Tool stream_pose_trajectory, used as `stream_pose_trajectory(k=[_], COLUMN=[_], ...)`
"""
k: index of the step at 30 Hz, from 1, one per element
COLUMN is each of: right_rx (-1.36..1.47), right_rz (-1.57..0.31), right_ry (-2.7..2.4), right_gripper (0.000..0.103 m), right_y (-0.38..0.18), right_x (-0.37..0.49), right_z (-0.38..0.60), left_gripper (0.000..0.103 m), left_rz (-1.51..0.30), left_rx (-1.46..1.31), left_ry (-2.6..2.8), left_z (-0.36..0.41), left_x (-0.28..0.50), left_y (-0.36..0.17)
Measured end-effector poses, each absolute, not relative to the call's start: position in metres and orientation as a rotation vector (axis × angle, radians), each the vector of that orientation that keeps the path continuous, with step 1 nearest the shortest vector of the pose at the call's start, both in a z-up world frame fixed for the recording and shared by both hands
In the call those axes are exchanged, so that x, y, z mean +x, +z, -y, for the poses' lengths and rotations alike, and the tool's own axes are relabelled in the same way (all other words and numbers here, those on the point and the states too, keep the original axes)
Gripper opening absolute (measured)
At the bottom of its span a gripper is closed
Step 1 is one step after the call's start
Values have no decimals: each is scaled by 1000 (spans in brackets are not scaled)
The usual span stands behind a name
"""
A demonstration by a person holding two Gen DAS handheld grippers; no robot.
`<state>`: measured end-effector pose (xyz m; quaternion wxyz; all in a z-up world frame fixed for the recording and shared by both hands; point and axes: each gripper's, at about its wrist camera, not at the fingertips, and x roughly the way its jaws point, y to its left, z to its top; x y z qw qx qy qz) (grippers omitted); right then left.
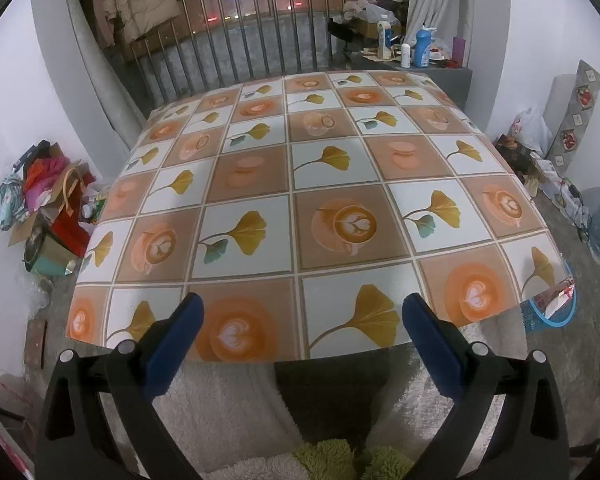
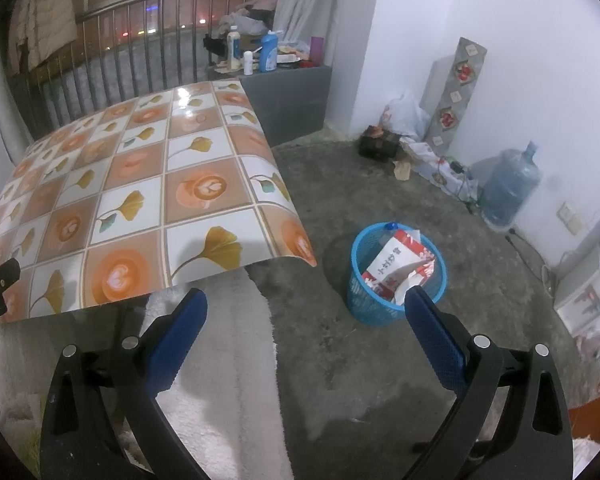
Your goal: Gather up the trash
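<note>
A blue mesh waste basket (image 2: pixel 360 300) stands on the concrete floor right of the table, holding a red and white paper package (image 2: pixel 396 264) and other trash. It shows partly behind the table corner in the left wrist view (image 1: pixel 556 316). My right gripper (image 2: pixel 306 320) is open and empty, held above the floor just left of the basket. My left gripper (image 1: pixel 302 328) is open and empty over the near edge of the table (image 1: pixel 300 160), which has a patterned oilcloth with no loose items on it.
A metal railing (image 1: pixel 240 32) runs behind the table. A grey ledge (image 2: pixel 284 92) with bottles stands at the back right. Bags, boxes and a water jug (image 2: pixel 508 188) line the right wall. A pile of boxes (image 1: pixel 48 208) lies at left. White fleece (image 2: pixel 228 360) lies below.
</note>
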<state>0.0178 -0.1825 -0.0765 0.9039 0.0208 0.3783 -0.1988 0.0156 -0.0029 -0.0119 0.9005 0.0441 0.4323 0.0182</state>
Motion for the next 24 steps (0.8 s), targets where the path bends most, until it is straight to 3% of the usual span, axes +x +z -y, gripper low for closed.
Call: stream_pose_trajectory(k=[24], right_rx=[29], right_rz=[-764], right_ry=[-415], right_gripper=[95], right_y=[-71], right_x=[14], right_z=[179], left_gripper=[97], left_rz=[-894], left_rx=[93], left_ry=[10], left_z=[8], left_x=[13], left_y=[-8])
